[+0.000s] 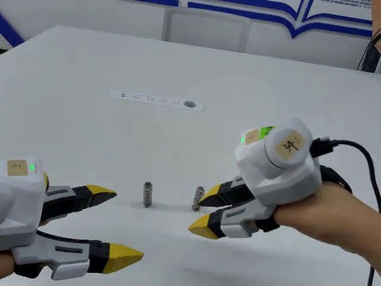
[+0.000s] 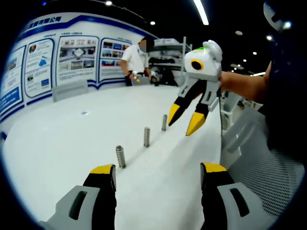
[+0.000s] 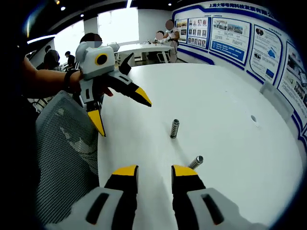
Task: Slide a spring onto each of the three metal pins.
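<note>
Three short metal pins stand in a row on the white table (image 1: 268, 101), each with a coiled spring around it. In the left gripper view they are the near spring (image 2: 120, 156), the middle one (image 2: 147, 136) and the far one (image 2: 164, 122). The head view gives the middle spring (image 1: 147, 194) and the far spring (image 1: 197, 198). My left gripper (image 1: 119, 223) (image 2: 158, 168) is open wide and holds nothing. My right gripper (image 1: 202, 213) (image 3: 155, 170) is open and holds nothing, with its upper tip beside the far spring (image 3: 197, 162). The middle spring (image 3: 175, 128) stands beyond it.
A white power strip (image 1: 158, 99) lies flat on the table further back. A grey chair (image 1: 205, 27) stands at the far edge, and a mesh chair (image 3: 67, 143) is at the near edge. A black cable (image 1: 357, 155) trails from the right gripper. People stand in the background.
</note>
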Demonstrator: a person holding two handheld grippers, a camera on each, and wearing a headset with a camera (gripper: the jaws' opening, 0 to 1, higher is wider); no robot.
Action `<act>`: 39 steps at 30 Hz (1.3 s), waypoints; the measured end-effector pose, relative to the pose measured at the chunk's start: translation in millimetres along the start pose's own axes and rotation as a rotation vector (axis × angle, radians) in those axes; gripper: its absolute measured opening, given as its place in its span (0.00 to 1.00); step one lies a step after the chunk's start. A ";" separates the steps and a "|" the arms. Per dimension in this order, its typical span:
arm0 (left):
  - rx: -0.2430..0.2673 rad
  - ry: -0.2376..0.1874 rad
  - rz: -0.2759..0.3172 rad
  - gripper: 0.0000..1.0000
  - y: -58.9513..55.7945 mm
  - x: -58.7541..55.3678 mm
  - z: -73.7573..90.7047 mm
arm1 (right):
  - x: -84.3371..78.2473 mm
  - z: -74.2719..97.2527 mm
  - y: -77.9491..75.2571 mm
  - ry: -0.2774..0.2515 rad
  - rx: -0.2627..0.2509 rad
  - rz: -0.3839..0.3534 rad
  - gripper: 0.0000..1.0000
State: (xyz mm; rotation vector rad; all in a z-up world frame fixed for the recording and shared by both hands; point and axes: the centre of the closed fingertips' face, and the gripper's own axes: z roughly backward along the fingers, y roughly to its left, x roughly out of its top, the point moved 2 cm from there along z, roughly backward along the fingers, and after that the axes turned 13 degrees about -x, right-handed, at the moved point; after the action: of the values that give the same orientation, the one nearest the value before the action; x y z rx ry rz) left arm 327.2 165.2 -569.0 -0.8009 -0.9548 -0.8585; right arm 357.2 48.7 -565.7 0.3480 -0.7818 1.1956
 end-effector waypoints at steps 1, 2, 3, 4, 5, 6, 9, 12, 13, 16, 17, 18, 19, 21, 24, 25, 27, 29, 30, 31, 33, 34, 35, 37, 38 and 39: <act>0.000 -0.001 0.000 0.73 0.2 0.5 -0.4 | -3.0 3.0 -0.9 -0.006 -0.005 -0.007 0.29; 0.000 -0.001 -0.001 0.74 0.5 1.1 -0.9 | -6.6 6.9 -2.5 -0.014 -0.013 -0.025 0.29; 0.001 -0.001 -0.002 0.74 0.5 1.5 -1.5 | -9.1 9.7 -3.7 -0.017 -0.018 -0.037 0.29; 0.000 -0.001 -0.003 0.74 0.2 2.2 -2.5 | -13.2 14.0 -5.3 -0.025 -0.026 -0.052 0.29; 0.000 -0.002 -0.004 0.74 -0.1 2.6 -2.8 | -15.9 17.0 -6.7 -0.032 -0.033 -0.061 0.29; 0.000 -0.002 -0.005 0.75 -0.4 3.2 -3.2 | -20.5 21.2 -8.5 -0.036 -0.042 -0.076 0.29; 0.000 -0.004 -0.006 0.76 -1.5 4.2 -3.0 | -30.2 30.4 -13.3 -0.050 -0.063 -0.101 0.30; 0.003 -0.004 -0.005 0.76 -1.4 3.8 -2.5 | -39.6 39.1 -19.2 -0.060 -0.084 -0.124 0.31; 0.005 -0.004 -0.004 0.77 -1.3 3.7 -2.3 | -41.9 41.7 -21.2 -0.064 -0.092 -0.130 0.32; 0.009 -0.006 -0.002 0.77 -1.1 3.9 -1.1 | -50.5 51.7 -30.3 -0.078 -0.118 -0.156 0.34; 0.010 -0.007 -0.002 0.77 -1.2 4.0 -0.7 | -53.2 54.2 -32.8 -0.081 -0.125 -0.163 0.35; 0.011 -0.009 -0.001 0.77 -1.1 4.1 -0.2 | -56.9 57.1 -35.2 -0.080 -0.131 -0.170 0.36; 0.012 -0.009 -0.001 0.77 -1.1 4.3 0.1 | -59.8 59.3 -37.3 -0.080 -0.139 -0.173 0.36; 0.015 -0.010 0.001 0.78 -1.0 4.1 0.7 | -65.6 63.5 -43.3 -0.083 -0.157 -0.182 0.38; 0.017 -0.010 0.003 0.78 -1.1 3.7 1.3 | -71.9 69.0 -50.8 -0.104 -0.184 -0.201 0.41; 0.018 -0.011 0.004 0.78 -1.1 3.7 1.4 | -73.5 70.3 -52.4 -0.109 -0.190 -0.206 0.42; 0.018 -0.011 0.005 0.78 -1.1 3.4 1.3 | -76.5 72.7 -55.5 -0.129 -0.202 -0.216 0.44; 0.018 -0.010 0.006 0.78 -1.1 2.8 1.0 | -82.2 73.9 -60.9 -0.144 -0.211 -0.218 0.46; 0.018 -0.010 0.007 0.78 -1.0 2.4 1.0 | -82.9 74.2 -61.0 -0.152 -0.213 -0.216 0.46; 0.019 -0.008 0.007 0.78 -0.8 1.6 1.0 | -84.4 74.5 -61.3 -0.159 -0.216 -0.212 0.48; 0.020 -0.005 0.009 0.78 -0.4 0.4 1.0 | -85.8 74.7 -61.5 -0.174 -0.221 -0.203 0.50; 0.020 -0.006 0.009 0.78 -0.2 0.0 1.0 | -87.8 74.7 -63.8 -0.180 -0.222 -0.202 0.52; 0.020 -0.006 0.010 0.78 0.2 -0.4 1.2 | -88.3 74.9 -64.7 -0.188 -0.221 -0.201 0.53; 0.022 -0.007 0.012 0.79 1.0 -1.1 1.5 | -87.1 75.5 -65.0 -0.202 -0.223 -0.202 0.55; 0.023 -0.008 0.013 0.79 1.3 -1.3 1.6 | -87.2 75.6 -66.2 -0.209 -0.225 -0.201 0.57; 0.024 -0.009 0.014 0.79 1.5 -1.8 1.9 | -87.7 75.7 -68.0 -0.216 -0.228 -0.199 0.58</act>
State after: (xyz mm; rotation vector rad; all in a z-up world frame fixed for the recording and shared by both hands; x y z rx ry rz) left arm 327.3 168.0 -570.3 -0.7906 -0.9644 -0.8308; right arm 379.7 -83.7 -564.3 0.3609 -1.0358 0.8811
